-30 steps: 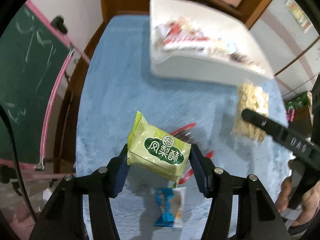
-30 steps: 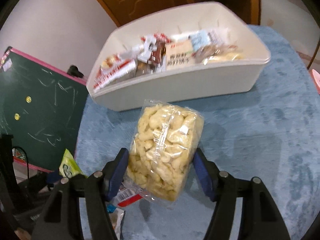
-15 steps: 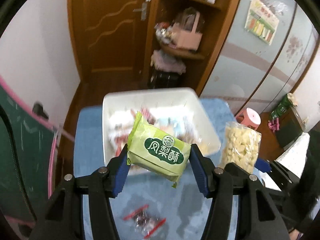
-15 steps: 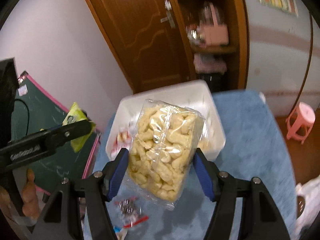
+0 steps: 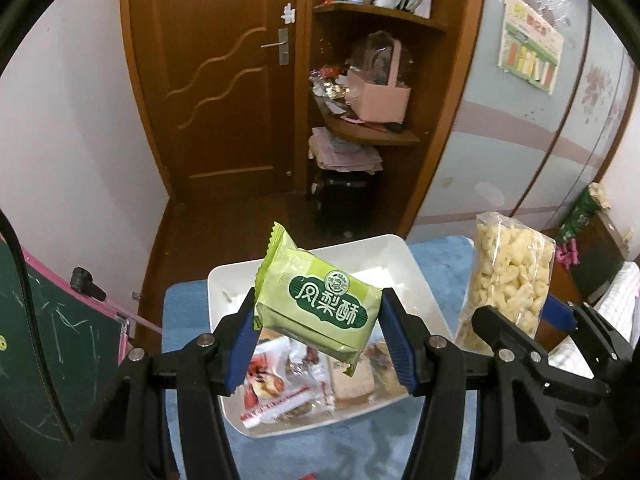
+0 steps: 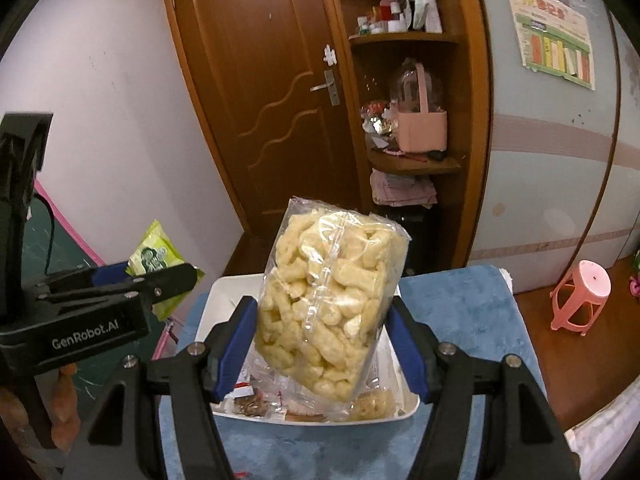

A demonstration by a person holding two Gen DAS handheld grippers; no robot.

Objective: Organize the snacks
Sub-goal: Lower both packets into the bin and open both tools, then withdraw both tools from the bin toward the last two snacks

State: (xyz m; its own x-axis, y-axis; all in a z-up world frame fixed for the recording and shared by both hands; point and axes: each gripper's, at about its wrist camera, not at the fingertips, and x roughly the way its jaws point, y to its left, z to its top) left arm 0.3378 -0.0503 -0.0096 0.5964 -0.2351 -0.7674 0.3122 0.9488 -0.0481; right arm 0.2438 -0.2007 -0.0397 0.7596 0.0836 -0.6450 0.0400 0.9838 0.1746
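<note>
While my left gripper (image 5: 318, 334) clamps the green pastry packet (image 5: 316, 310) across its short sides, the left wrist view shows the white bin (image 5: 416, 272) directly below and just ahead of my fingers, on the blue cloth (image 5: 304, 452). The packet's long axis runs crosswise between the pads, tilted down to the right. To its right, my other gripper (image 5: 516, 316) holds the clear bag of puffs (image 5: 508, 284) beside the bin's right rim.

From the right wrist view, my right gripper (image 6: 320, 340) pinches the puff bag (image 6: 332, 300) at its lower half, its long axis standing up and leaning away from me. The bin (image 6: 212, 312) lies underneath, snacks already inside. My left gripper (image 6: 140, 280) hangs off to the left, over the bin's left edge, so I judge both hands about equally near for a drop.
</note>
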